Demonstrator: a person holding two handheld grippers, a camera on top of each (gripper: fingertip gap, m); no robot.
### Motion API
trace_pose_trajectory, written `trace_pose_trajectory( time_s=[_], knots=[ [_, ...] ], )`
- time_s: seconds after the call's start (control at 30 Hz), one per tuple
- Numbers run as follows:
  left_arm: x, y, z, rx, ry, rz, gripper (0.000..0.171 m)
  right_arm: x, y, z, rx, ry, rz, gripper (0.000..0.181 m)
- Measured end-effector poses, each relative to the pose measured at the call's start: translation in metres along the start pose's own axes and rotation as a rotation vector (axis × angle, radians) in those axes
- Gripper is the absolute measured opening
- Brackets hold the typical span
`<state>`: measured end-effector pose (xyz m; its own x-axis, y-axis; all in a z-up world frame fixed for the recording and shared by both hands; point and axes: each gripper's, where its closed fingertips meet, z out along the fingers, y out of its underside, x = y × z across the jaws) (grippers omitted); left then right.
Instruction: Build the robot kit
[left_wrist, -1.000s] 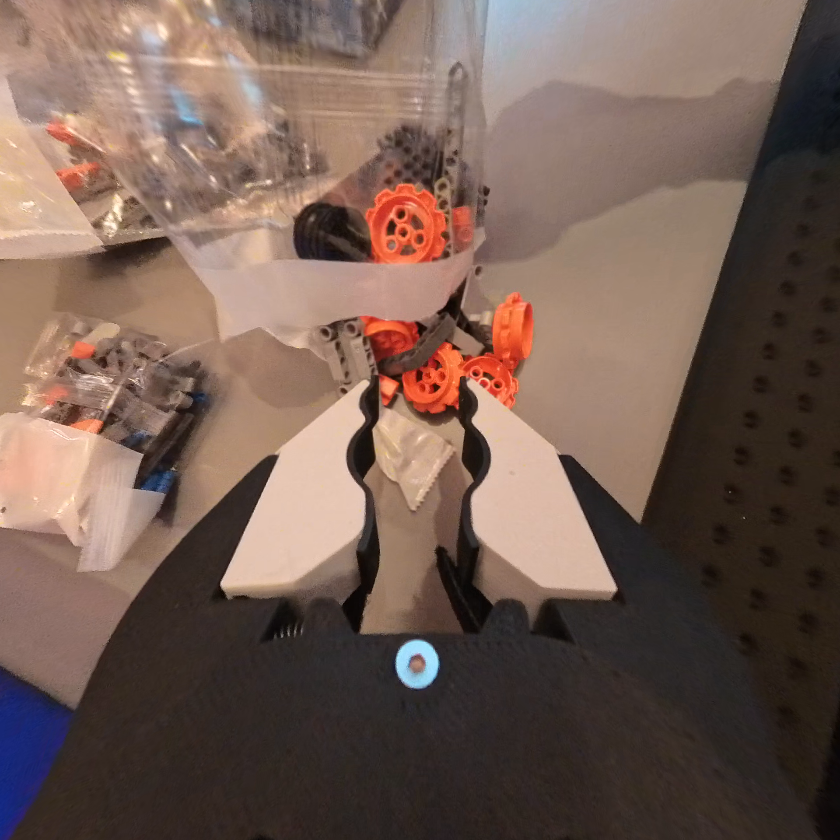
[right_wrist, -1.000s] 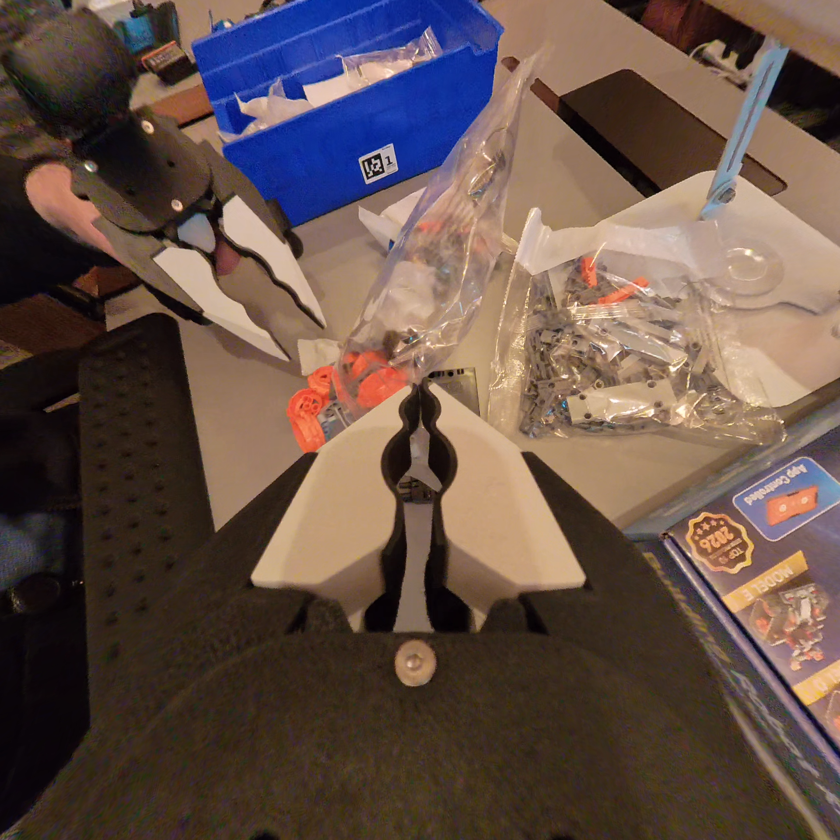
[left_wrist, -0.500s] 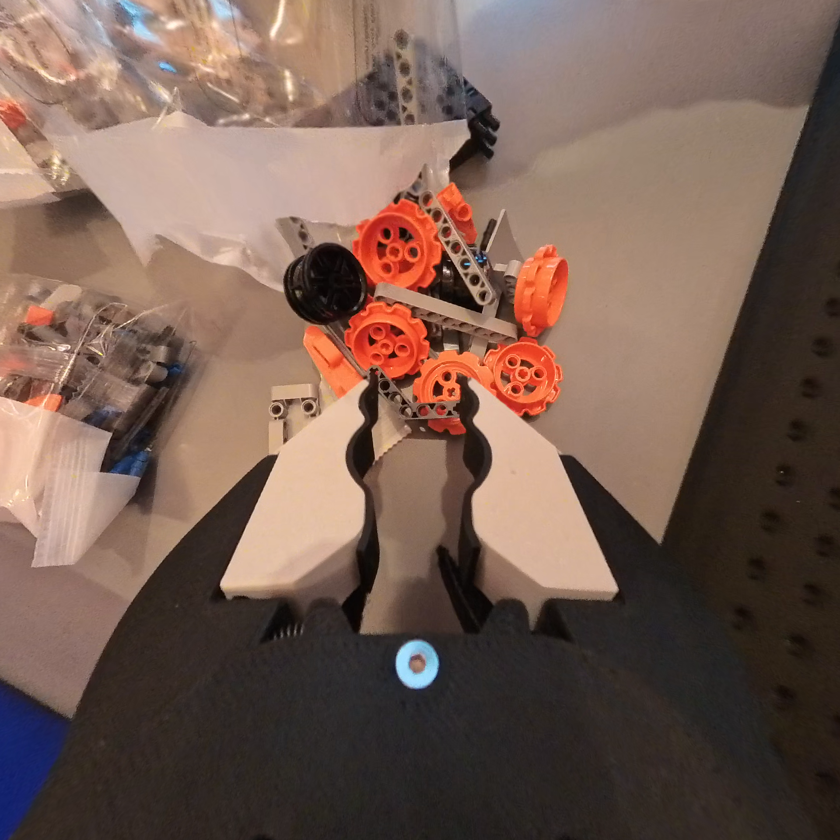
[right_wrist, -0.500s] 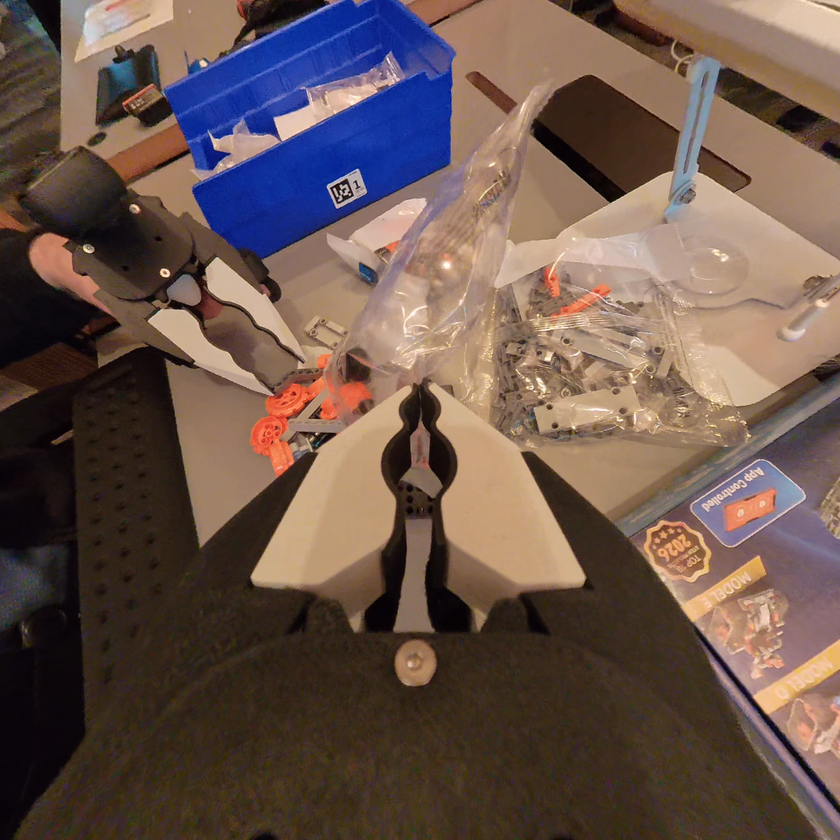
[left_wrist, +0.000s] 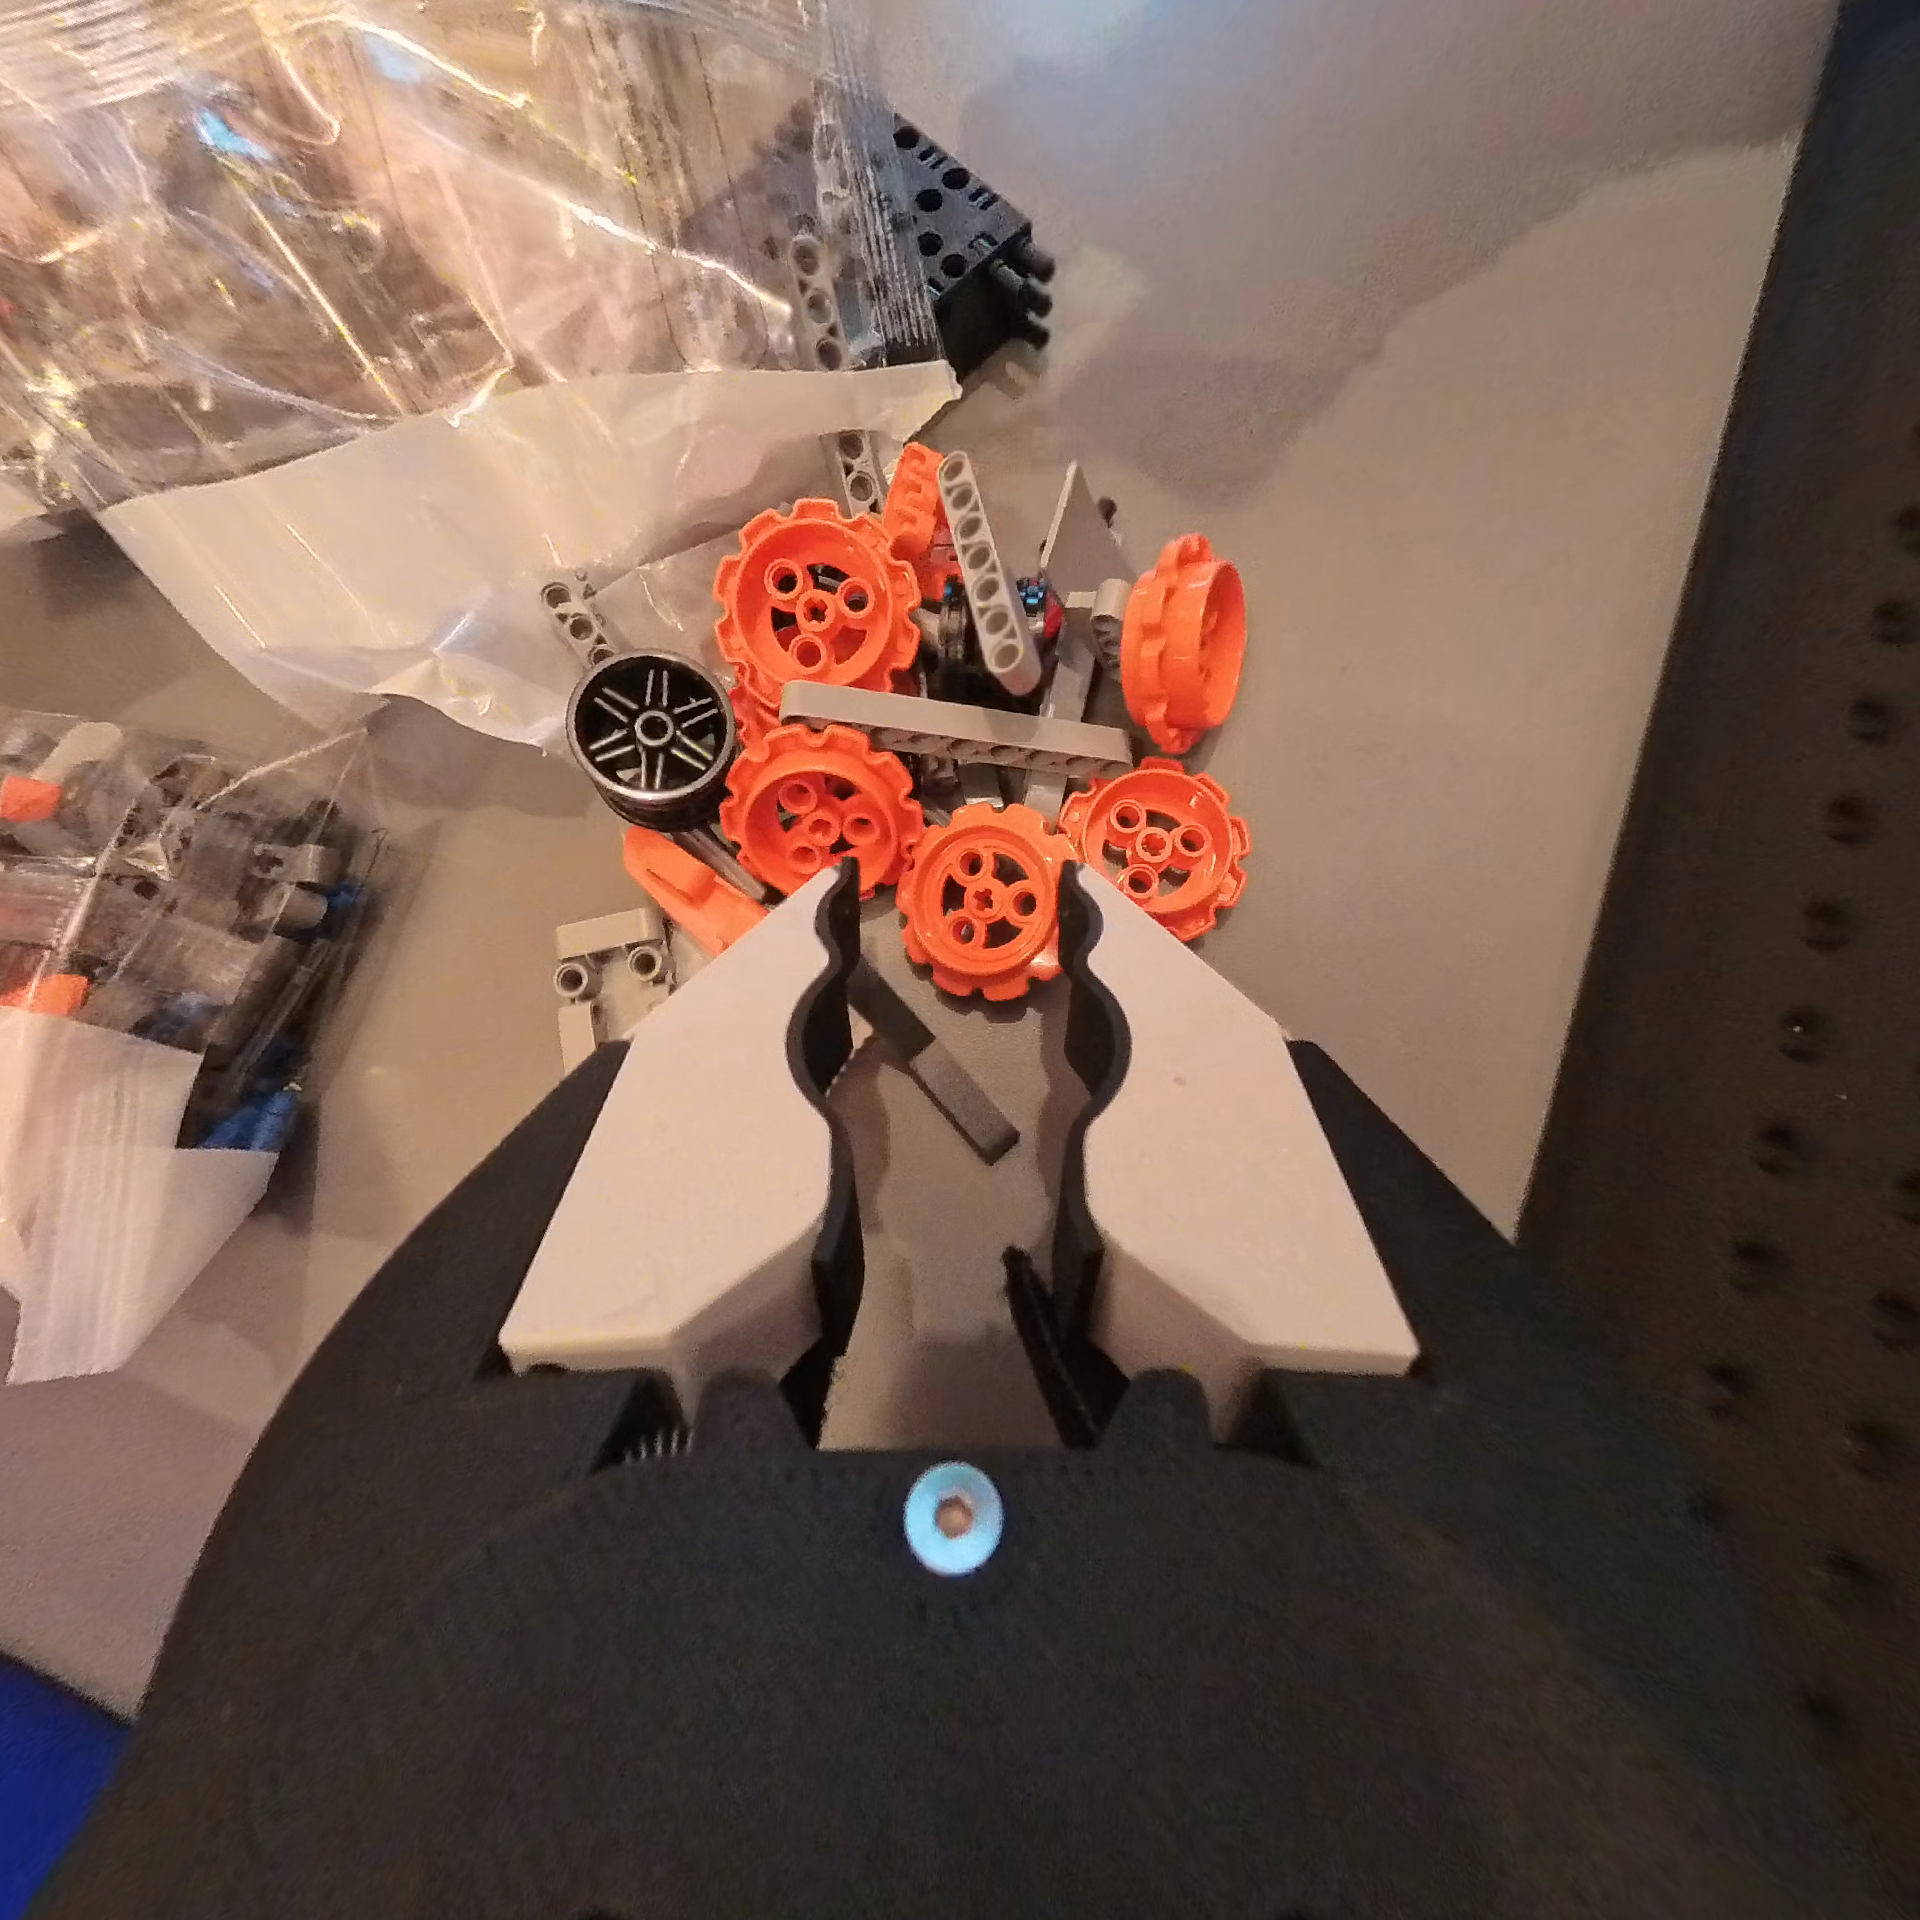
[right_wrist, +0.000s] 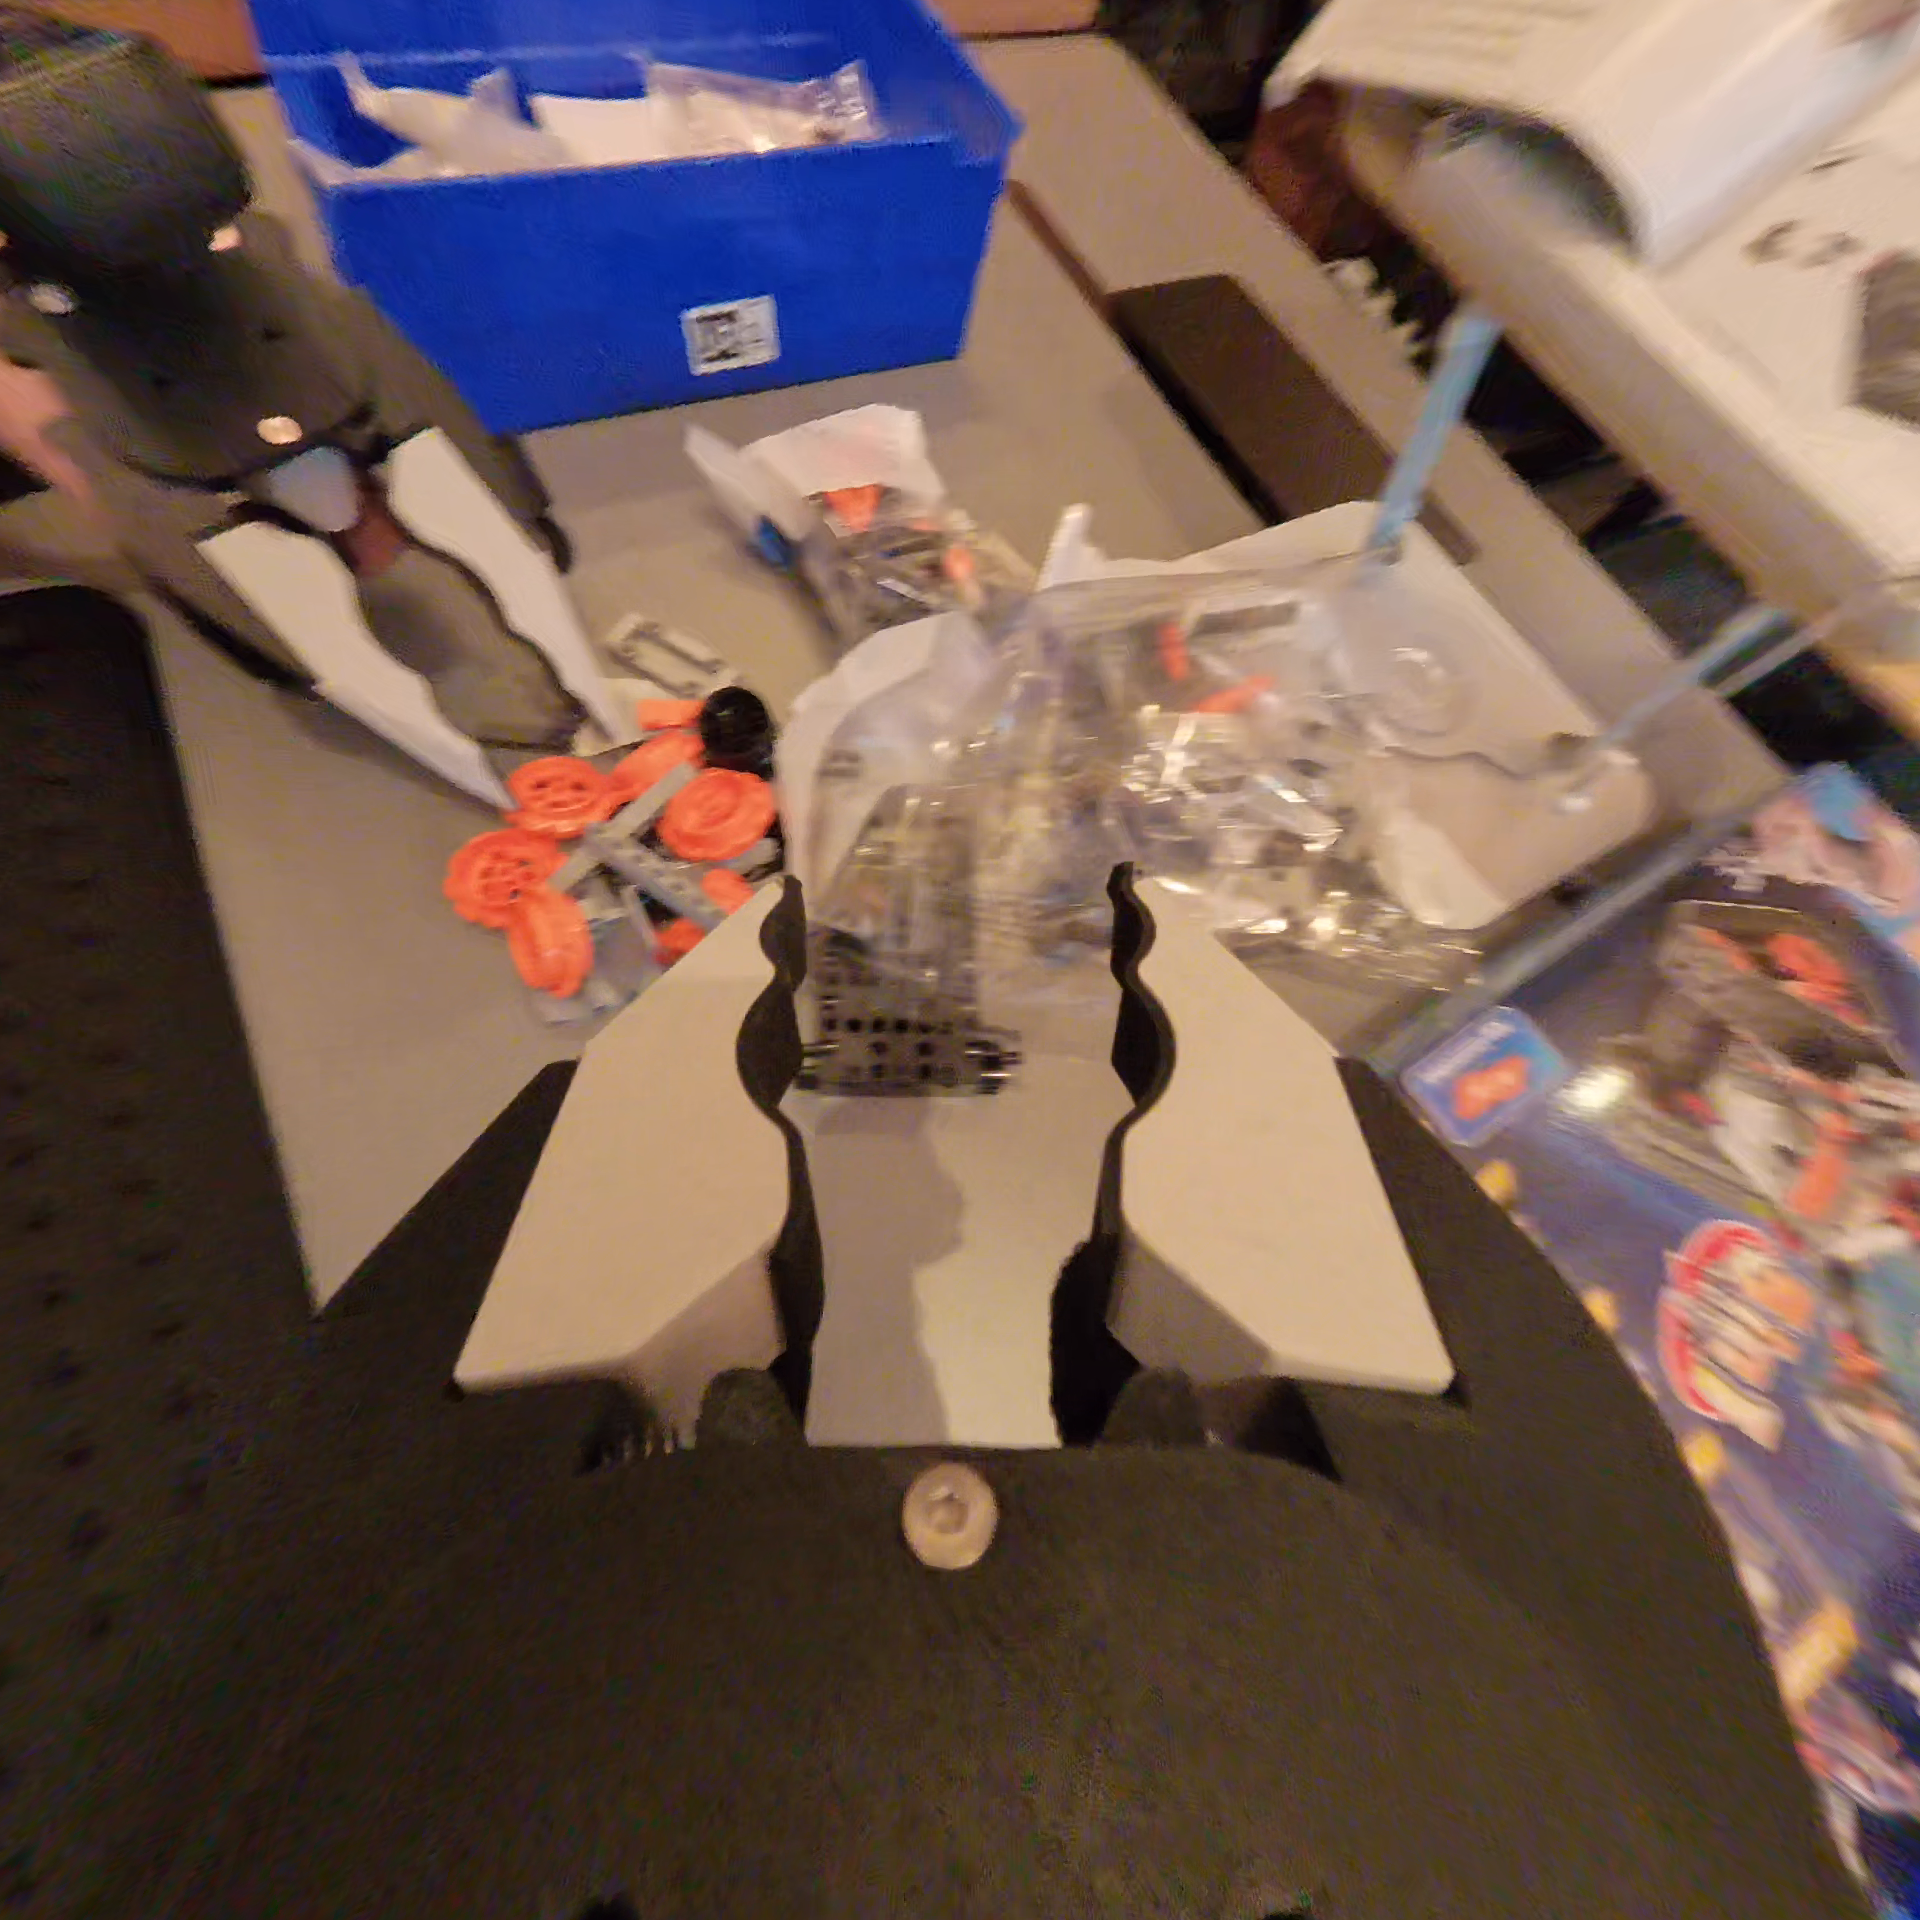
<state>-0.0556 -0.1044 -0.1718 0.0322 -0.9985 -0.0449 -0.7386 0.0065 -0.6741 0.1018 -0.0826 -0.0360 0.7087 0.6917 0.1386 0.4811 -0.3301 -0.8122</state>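
My left gripper is open and empty, its tips just short of a pile of orange toothed wheels and grey beams on the grey table. A black spoked wheel lies at the pile's left. My right gripper is open and empty above a clear plastic bag that lies slumped on the table. A black pin-holed block sticks out of the bag's mouth, in line with the gap between the right fingers. The bag and block also show in the left wrist view. The left gripper shows beside the pile.
A blue bin with bags stands at the back. A small bag of parts lies left of the pile. A black perforated mat borders the table. A printed box and a white base with a blue stand are on the right. About 20 cm separates my left fingertips from my right.
My right gripper has opened and let the clear bag go. The bag has dropped from hanging to lying on the table, with wheels, beams and the black block spilled out. My left gripper stayed open.
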Motion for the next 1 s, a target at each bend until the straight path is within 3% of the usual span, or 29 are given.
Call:
trace_pose_trajectory(
  time_s=[0.13,0.27,0.4,0.5,0.67,0.87,1.0],
  knots=[
    [-0.008,-0.001,0.0,-0.001,-0.041,-0.011,0.044,-0.068,0.03,0.044,-0.104,-0.25,0.002,0.053],
    [-0.025,-0.004,-0.005,0.012,-0.11,-0.042,0.042,-0.096,0.059,0.087,-0.206,-0.344,0.011,0.05],
    [-0.022,-0.01,-0.006,0.04,-0.091,-0.001,0.042,-0.115,0.075,0.107,-0.254,-0.406,-0.009,0.043],
    [-0.011,-0.015,0.0,0.037,-0.059,0.055,0.041,-0.13,0.077,0.11,-0.246,-0.46,-0.036,0.016],
    [-0.018,0.005,0.01,-0.07,-0.085,0.06,0.035,-0.134,0.082,0.101,-0.266,-0.499,-0.064,0.011],
    [-0.029,0.014,-0.002,-0.088,-0.138,0.052,0.034,-0.133,0.097,0.083,-0.326,-0.561,-0.06,0.03],
    [-0.015,-0.011,-0.006,0.005,-0.095,0.079,0.034,-0.121,0.084,0.078,-0.257,-0.534,-0.025,0.032]
  ],
)
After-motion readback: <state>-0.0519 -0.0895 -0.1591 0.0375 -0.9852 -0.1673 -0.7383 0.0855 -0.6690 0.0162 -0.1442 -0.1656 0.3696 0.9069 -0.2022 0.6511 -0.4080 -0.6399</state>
